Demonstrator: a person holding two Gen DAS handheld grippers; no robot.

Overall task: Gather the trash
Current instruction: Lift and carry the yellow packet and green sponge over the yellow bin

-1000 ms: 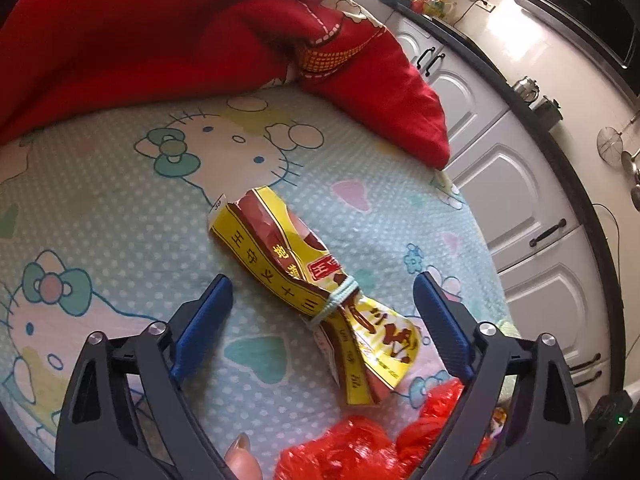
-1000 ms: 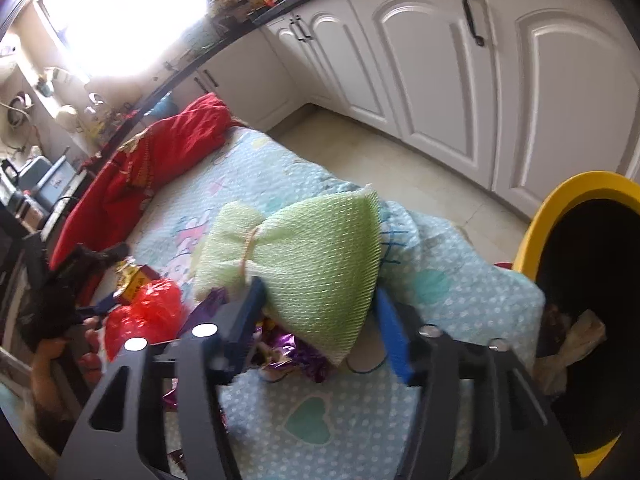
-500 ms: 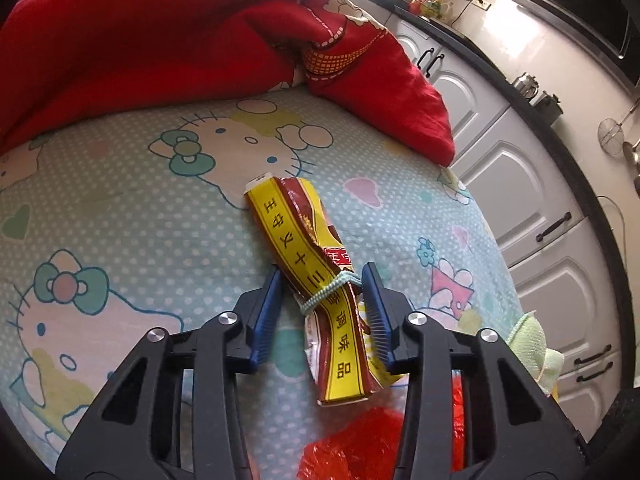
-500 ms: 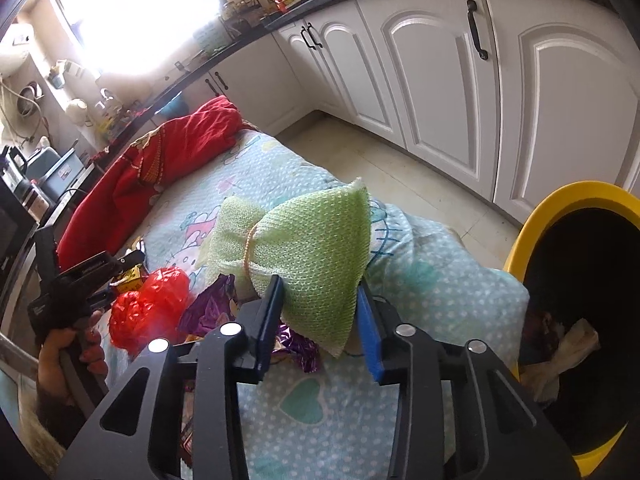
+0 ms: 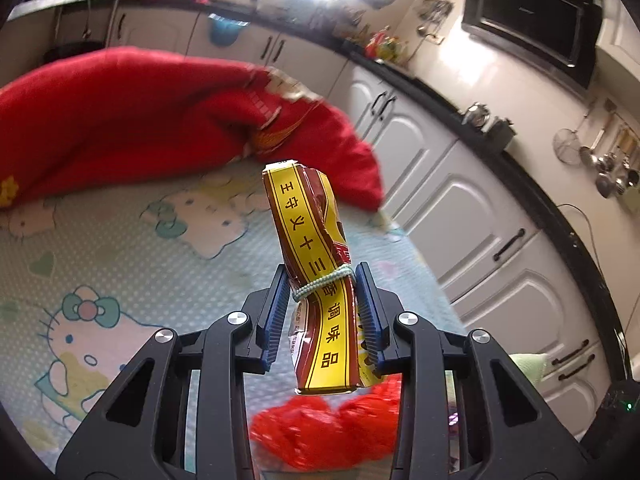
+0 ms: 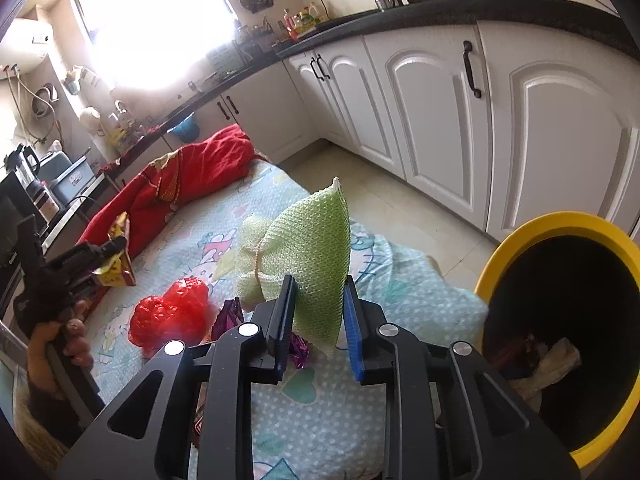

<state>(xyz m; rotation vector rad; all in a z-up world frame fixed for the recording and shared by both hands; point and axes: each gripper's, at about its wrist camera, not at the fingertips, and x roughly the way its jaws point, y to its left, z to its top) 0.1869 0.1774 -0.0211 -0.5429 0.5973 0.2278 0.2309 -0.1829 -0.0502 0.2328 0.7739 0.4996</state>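
My left gripper (image 5: 322, 280) is shut on a yellow and brown snack packet (image 5: 310, 240) tied with a pale band, held upright above the cartoon-print sheet (image 5: 120, 260). It also shows in the right wrist view (image 6: 116, 264). My right gripper (image 6: 318, 292) is shut on a green mesh pouch (image 6: 308, 248), lifted off the sheet. A crumpled red plastic bag (image 6: 172, 316) and a purple wrapper (image 6: 230, 316) lie on the sheet. A yellow-rimmed black trash bin (image 6: 560, 320) stands at the right with trash inside.
A red blanket (image 5: 140, 120) is bunched at the far end of the sheet. White kitchen cabinets (image 6: 440, 120) with black handles run along the right, with tiled floor (image 6: 380, 208) between them and the sheet.
My left gripper closed on the snack packet and lifted it off the sheet. My right gripper tightened on the green pouch and raised it.
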